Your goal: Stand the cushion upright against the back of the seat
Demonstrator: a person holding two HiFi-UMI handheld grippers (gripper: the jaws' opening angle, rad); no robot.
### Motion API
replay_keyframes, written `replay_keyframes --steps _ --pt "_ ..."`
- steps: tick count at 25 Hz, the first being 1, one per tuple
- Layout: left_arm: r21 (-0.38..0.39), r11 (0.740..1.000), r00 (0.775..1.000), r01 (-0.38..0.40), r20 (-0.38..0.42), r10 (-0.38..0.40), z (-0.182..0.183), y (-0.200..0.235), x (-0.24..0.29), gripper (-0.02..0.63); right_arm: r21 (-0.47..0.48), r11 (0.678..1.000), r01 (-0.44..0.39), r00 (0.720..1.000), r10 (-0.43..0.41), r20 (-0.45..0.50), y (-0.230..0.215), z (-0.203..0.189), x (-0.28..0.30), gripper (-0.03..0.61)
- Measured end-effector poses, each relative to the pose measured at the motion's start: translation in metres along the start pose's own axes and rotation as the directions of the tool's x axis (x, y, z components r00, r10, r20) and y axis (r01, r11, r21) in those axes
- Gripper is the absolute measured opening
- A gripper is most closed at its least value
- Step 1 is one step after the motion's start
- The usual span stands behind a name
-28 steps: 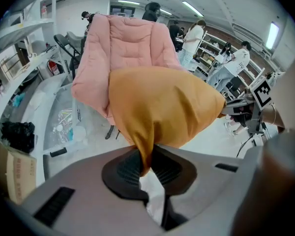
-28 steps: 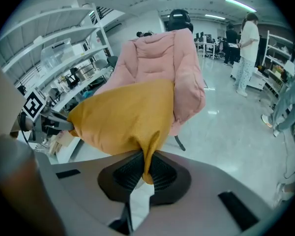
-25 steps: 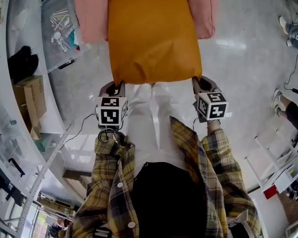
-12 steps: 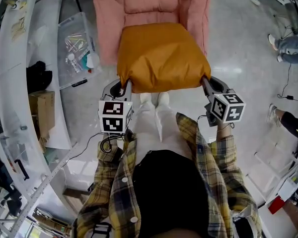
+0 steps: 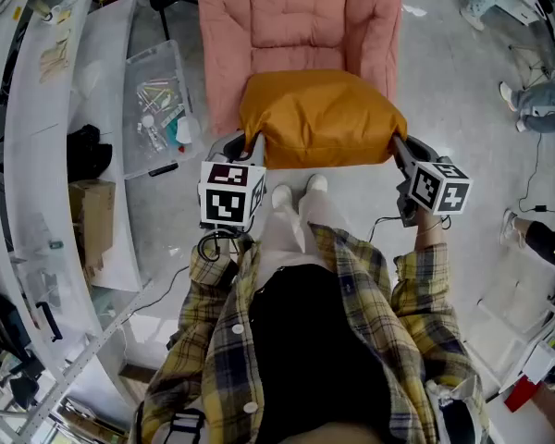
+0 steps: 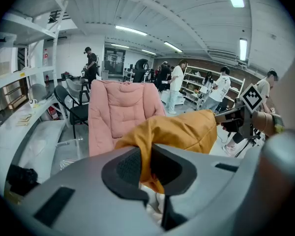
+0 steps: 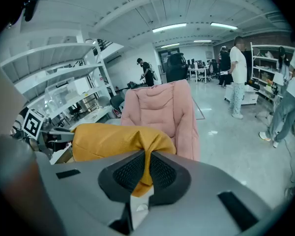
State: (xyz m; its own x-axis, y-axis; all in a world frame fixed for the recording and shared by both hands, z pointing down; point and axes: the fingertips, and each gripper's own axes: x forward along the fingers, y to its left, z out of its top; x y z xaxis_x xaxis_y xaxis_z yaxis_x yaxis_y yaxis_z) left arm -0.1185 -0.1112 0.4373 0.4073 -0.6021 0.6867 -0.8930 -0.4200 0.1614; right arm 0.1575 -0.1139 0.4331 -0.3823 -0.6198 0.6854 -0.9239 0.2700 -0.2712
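Mustard cushion [image 5: 319, 118] hangs just in front of the pink armchair [image 5: 224, 81]. Left hand-held gripper [image 5: 243, 148] and right hand-held gripper [image 5: 398, 146] each pinch a near corner, likely so it can tip upright against the backrest [image 5: 301, 17].

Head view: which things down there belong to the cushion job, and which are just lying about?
In the job:
- orange cushion, pinched at its two near corners
- left claw and right claw, both shut on it
- pink chair it goes onto

Lying about:
- clear plastic bin of small parts
- cardboard box
- black bundle
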Motion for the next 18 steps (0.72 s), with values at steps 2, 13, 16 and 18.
replay_keyframes --steps 2,13,16,18 --pt "-0.005 1.0 1.0 0.002 0.006 -0.002 0.012 0.007 0.006 0.037 0.007 1.0 -0.007 1.0 0.007 0.01 -0.003 0.013 0.009 0.032" --pt "-0.043 0.999 1.0 -0.011 0.018 0.012 0.095 0.04 0.048 0.041 0.005 1.0 -0.017 0.999 0.017 0.043 -0.03 0.102 0.056 0.032" --pt "-0.05 0.998 1.0 -0.025 -0.014 0.024 0.109 0.046 0.067 0.043 0.017 1.0 -0.02 1.0 0.02 -0.006 -0.043 0.113 0.075 0.032" --pt "-0.054 0.998 0.999 -0.037 -0.034 0.035 0.12 0.05 0.079 0.043 0.022 0.999 -0.03 0.999 0.03 -0.033 -0.052 0.122 0.086 0.032"
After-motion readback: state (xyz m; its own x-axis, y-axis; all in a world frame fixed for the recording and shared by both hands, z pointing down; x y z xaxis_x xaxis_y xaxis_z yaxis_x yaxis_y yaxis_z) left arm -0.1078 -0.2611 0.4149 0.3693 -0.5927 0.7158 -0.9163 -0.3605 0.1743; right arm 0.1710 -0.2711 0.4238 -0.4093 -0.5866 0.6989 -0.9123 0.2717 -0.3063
